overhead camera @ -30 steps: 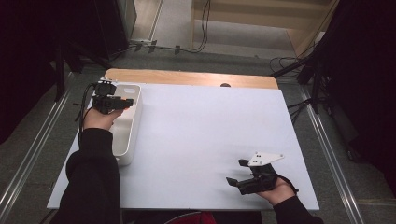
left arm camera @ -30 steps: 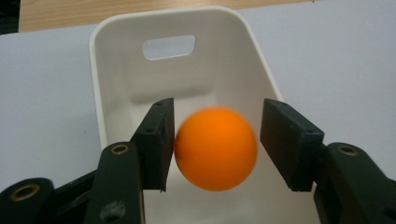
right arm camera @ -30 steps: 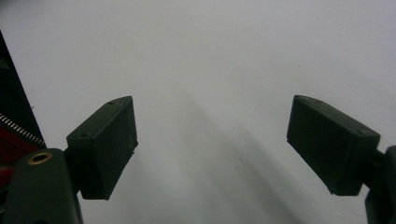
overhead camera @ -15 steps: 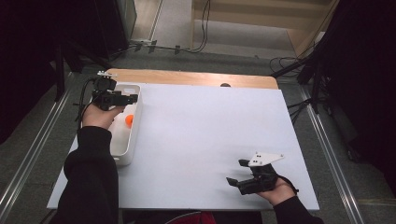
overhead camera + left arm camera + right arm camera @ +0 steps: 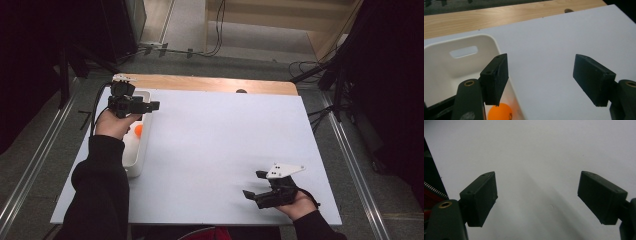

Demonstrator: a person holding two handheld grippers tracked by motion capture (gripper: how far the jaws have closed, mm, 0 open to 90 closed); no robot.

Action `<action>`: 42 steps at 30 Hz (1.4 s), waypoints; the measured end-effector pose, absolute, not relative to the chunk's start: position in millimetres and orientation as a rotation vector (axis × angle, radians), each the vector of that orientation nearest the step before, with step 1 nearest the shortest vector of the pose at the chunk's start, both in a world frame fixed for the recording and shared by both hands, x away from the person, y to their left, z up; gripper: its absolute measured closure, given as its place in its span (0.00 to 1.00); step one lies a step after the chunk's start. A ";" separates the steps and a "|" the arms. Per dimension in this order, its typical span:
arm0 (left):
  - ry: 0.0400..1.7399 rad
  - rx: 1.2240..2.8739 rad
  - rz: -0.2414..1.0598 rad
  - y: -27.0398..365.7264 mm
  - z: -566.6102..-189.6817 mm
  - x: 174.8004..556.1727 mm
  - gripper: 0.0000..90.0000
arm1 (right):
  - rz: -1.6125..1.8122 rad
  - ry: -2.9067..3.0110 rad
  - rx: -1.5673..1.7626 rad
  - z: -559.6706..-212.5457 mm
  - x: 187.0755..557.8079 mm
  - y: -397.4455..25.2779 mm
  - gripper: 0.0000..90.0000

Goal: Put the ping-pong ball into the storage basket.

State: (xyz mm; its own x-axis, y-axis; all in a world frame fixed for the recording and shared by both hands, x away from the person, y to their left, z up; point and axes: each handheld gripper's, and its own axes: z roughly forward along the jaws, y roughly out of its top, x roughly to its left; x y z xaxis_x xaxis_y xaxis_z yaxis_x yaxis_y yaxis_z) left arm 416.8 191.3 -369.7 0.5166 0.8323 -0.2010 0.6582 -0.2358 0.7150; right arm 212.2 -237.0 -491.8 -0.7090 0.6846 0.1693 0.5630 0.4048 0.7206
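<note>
Spanning the scene, white tabletop [image 5: 220,150] carries a white bin [image 5: 141,150] at its left edge. Left hand-held gripper [image 5: 147,105] hovers above the bin, jaws apart and empty; right hand-held gripper [image 5: 254,186] sits near-right, jaws apart. Orange ball [image 5: 499,111] lies inside the bin.

No legible writing anywhere

The orange ball [image 5: 499,111] in the white bin [image 5: 456,65] carries a small dark mark near its lower edge (too blurred to read); the white table sheet [image 5: 225,150] bears no print.
</note>
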 end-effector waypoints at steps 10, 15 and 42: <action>1.159 1.989 0.238 176.0 -365.2 412.3 0.32 | 1.190 2.500 1.123 -491.9 212.0 -237.4 0.16; 1.146 2.001 0.233 171.4 -365.9 411.5 0.32 | 1.190 2.499 1.122 -492.0 212.0 -237.5 0.16; 1.005 2.024 0.153 144.3 -373.1 405.9 0.28 | 1.192 2.491 1.119 -491.4 211.8 -238.8 0.16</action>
